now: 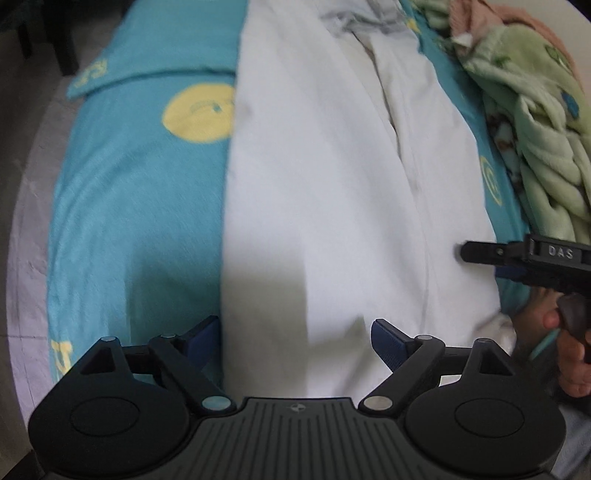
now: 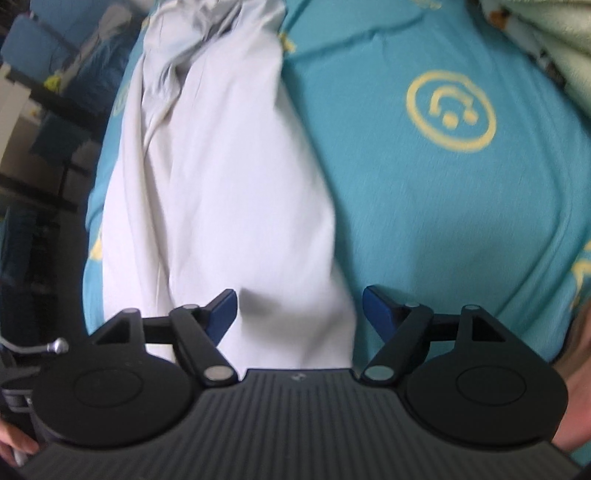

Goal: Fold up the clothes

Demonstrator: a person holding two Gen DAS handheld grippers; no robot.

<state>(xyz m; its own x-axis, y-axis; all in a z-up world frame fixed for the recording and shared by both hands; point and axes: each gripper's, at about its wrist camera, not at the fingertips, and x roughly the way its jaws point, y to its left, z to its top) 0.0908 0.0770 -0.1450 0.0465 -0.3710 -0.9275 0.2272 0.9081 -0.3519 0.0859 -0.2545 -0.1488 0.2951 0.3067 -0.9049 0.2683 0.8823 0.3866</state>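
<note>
White garment (image 1: pixel 325 192), long and narrow, lying lengthwise, creased along 1 side, bunched far end

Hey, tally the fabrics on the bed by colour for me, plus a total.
White garment: 1
Teal bedsheet with yellow smileys: 1
Green blanket: 1
Pink cloth: 1
Total: 4

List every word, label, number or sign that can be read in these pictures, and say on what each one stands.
"DAS": on the right gripper, seen from the left wrist view.
Yellow letters on the turquoise sheet, at its folded corner and near edge: too blurred to read.
Smiley face signs printed on the sheet: pictures, no words.
Small emblem on the left gripper: too small to read.
</note>
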